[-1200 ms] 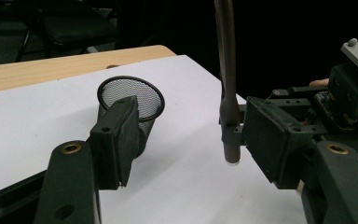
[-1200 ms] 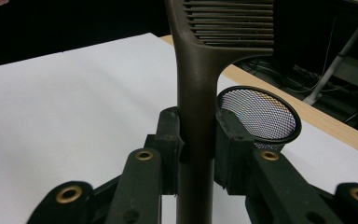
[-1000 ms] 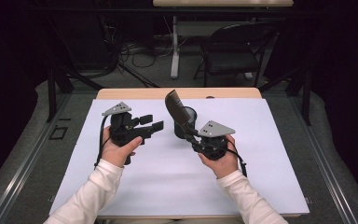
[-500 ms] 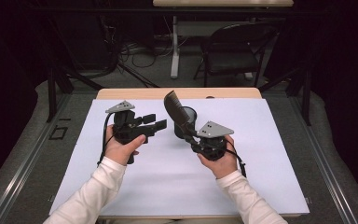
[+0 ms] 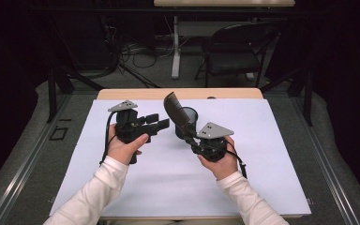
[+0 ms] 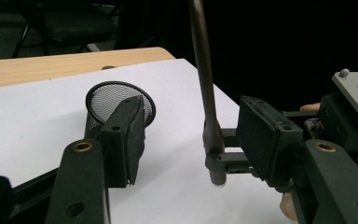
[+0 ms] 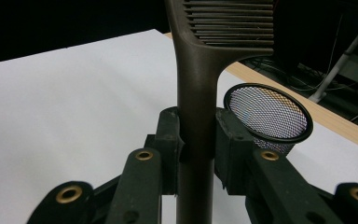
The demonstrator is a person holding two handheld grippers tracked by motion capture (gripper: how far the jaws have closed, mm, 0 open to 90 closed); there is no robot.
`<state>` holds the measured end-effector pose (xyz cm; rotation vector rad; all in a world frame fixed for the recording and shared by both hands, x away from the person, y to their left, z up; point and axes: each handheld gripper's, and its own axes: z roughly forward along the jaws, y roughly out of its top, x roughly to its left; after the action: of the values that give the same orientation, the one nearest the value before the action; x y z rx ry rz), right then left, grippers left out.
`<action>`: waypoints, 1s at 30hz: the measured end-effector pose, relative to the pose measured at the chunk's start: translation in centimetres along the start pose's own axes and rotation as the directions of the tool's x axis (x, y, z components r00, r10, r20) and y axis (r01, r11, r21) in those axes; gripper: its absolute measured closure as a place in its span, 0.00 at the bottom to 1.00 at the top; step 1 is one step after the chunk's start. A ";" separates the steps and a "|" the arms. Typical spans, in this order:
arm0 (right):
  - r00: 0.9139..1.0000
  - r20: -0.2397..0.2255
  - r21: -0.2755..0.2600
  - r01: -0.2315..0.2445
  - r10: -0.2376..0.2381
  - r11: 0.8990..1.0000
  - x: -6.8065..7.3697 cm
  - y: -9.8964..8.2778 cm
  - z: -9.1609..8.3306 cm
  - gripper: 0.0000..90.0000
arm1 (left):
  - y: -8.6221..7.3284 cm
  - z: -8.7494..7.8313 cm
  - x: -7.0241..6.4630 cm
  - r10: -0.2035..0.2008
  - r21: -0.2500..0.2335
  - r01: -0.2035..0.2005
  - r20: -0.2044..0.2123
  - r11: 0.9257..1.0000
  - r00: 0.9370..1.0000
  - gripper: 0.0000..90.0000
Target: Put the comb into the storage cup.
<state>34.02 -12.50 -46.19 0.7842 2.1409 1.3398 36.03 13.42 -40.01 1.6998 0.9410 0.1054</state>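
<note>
While the right tool clamps the spatula handle upright before the far mesh cup, the left tool, empty, has just been closing; a careless approach could knock the spatula askew.

No readable text, label, brand, number or sign anywhere.

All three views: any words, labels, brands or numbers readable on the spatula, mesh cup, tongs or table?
None readable. The spatula, the mesh cup, the white sheet and the grey plate on the right tongs carry no print that shows.
</note>
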 end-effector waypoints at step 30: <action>1.000 -0.013 0.006 0.001 -0.001 1.000 0.3 -0.2 0.3 0.81 | 0.8 1.3 0.4 -0.120 -0.019 0.121 0.046 0.992 0.992 0.63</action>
<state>33.94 -12.12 -46.50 0.7781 2.1562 1.3423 37.36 12.58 -39.97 1.6147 1.0031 -0.0024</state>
